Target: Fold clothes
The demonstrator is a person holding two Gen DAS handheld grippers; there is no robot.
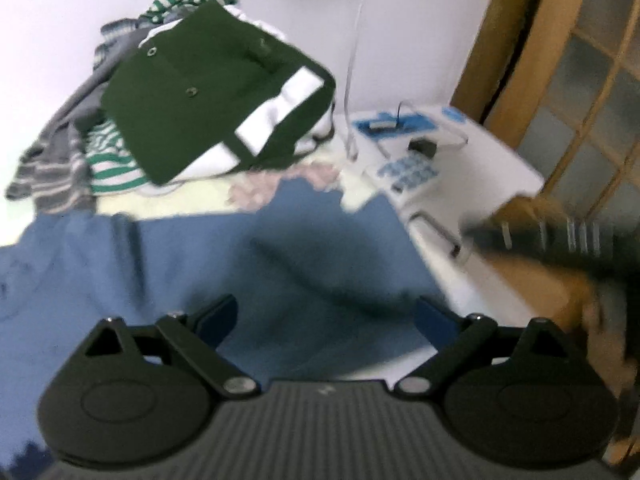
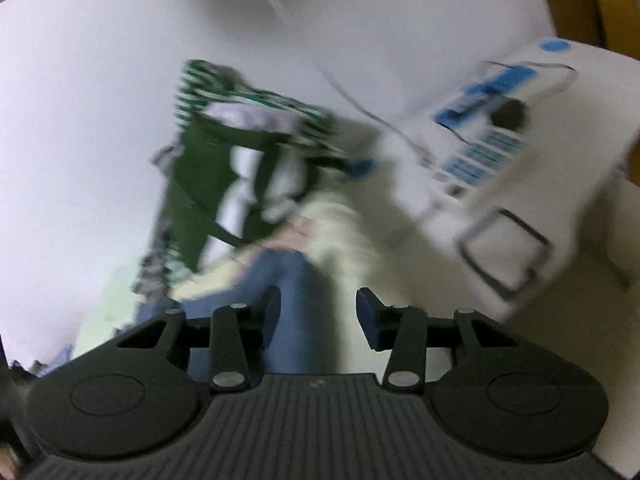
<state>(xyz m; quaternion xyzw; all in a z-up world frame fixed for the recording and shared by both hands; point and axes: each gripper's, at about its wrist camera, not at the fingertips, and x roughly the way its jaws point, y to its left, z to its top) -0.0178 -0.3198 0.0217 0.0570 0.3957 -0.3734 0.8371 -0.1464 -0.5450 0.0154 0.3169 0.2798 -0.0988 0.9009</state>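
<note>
The whole right wrist view is smeared by motion blur. The blue garment (image 1: 240, 264) runs off the left wrist view's left edge. At that view's right edge a dark blurred tool (image 1: 560, 240) is cut off.

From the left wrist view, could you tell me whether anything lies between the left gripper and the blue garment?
Nothing visible does. The left gripper stands open directly over the blue garment, with only bare cloth ahead of its fingers. The folded green-and-white garment sits further back on the clothes pile, and the white appliance is off to the side.
</note>
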